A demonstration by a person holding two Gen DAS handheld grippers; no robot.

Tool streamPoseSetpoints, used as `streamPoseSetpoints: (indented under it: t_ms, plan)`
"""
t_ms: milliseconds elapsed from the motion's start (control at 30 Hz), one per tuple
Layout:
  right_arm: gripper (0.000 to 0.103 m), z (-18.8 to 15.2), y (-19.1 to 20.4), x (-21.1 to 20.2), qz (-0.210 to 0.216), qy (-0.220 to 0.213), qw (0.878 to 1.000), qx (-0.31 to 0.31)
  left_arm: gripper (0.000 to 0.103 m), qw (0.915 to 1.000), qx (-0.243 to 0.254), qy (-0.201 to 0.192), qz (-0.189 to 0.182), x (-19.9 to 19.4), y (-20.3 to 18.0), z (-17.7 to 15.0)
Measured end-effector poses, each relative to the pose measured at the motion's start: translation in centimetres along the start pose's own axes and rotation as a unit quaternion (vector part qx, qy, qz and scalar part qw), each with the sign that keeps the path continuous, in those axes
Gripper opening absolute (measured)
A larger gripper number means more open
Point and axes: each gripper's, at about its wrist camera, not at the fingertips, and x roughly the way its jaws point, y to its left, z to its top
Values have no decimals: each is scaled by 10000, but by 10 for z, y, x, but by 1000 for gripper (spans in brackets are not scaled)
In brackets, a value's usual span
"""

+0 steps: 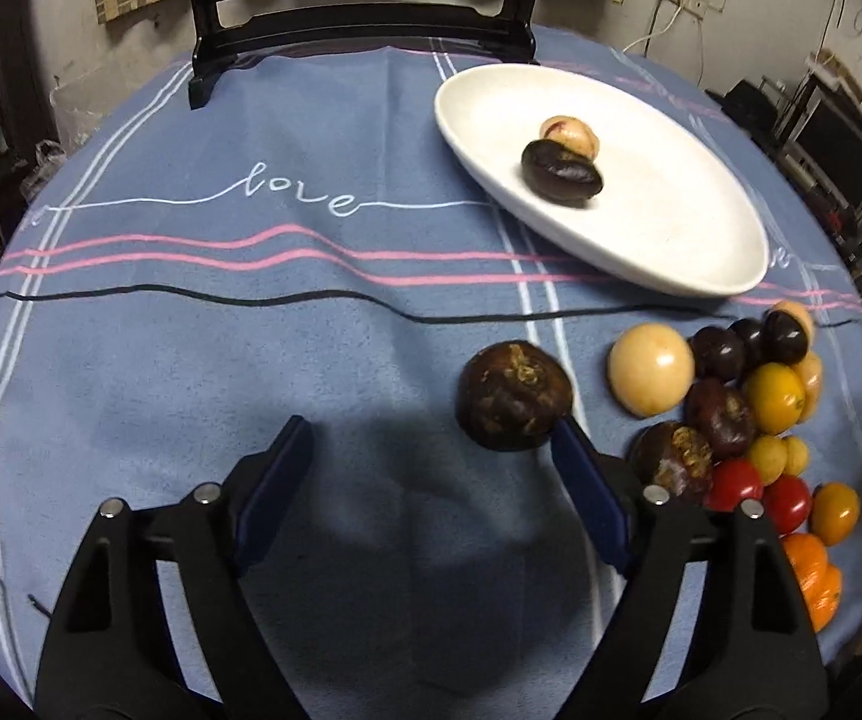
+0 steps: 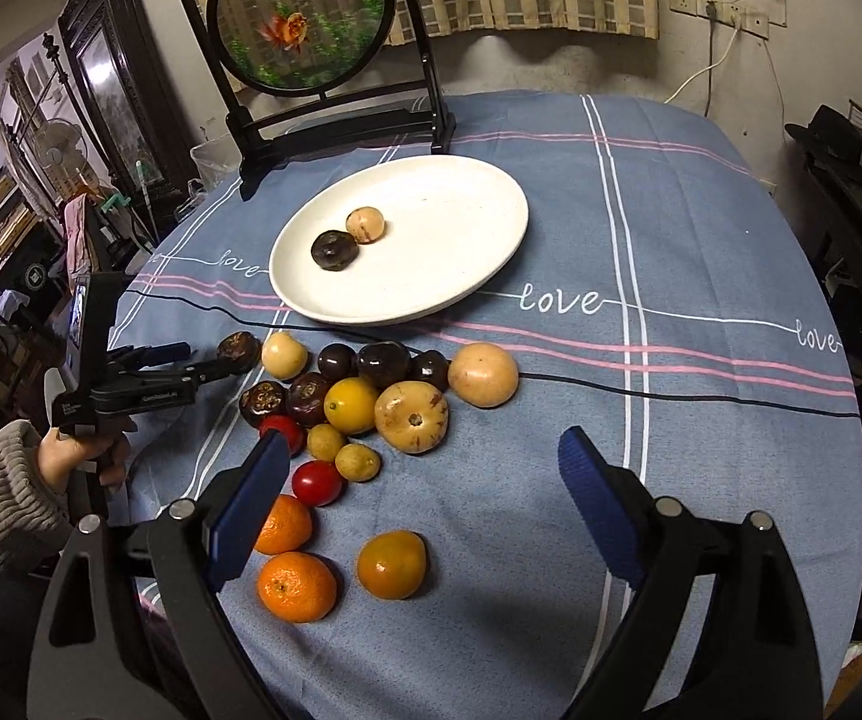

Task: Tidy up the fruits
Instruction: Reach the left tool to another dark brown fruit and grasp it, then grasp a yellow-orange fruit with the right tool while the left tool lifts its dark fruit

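Note:
A white oval plate [image 1: 641,267] [image 2: 407,312] holds a dark purple fruit [image 1: 562,171] [image 2: 335,250] and a pale fruit [image 1: 570,135] [image 2: 365,224]. My left gripper [image 1: 431,438] [image 2: 206,360] is open. A rough dark brown fruit [image 1: 512,396] [image 2: 238,351] lies on the cloth just ahead of its right finger, not between the pads. Beside it is a pile of fruits [image 1: 749,408] [image 2: 365,402]: dark, pale, yellow, red tomatoes and oranges. My right gripper [image 2: 425,444] hangs open above the near side of the pile with nothing in it.
A blue "love" tablecloth [image 2: 701,240] covers the round table. A goldfish screen on a black stand [image 1: 365,18] [image 2: 299,18] sits at the back edge. A thin black cable [image 2: 671,393] crosses the cloth. A person's hand [image 2: 71,450] holds the left gripper.

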Motion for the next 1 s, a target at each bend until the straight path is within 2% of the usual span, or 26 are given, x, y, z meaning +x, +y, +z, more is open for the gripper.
streamPoseSetpoints:
  t_ms: [100, 267, 500, 700, 833, 1000]
  plan:
    - [91, 0, 2, -1, 25, -2, 10000, -42, 68, 9996, -37, 15, -276, 6, -7, 7]
    - [91, -3, 0, -3, -14, -13, 10000, 24, 63, 9996, 127, 61, -246, 14, -21, 13]
    - [91, -5, -3, -6, -35, -3, 9999, 133, 45, 9990, 394, -101, -202, 6, -28, 16]
    - [91, -5, -3, -6, -33, 26, 9999, 125, 45, 9985, 506, 94, -201, 18, -33, 17]
    - [91, -5, -3, -6, -7, 34, 9999, 136, 45, 9968, 792, 62, -6, 18, -40, 13]
    - [91, -7, -5, 0, -114, 208, 9997, 61, 44, 9980, 606, 15, -175, 12, -32, 7]
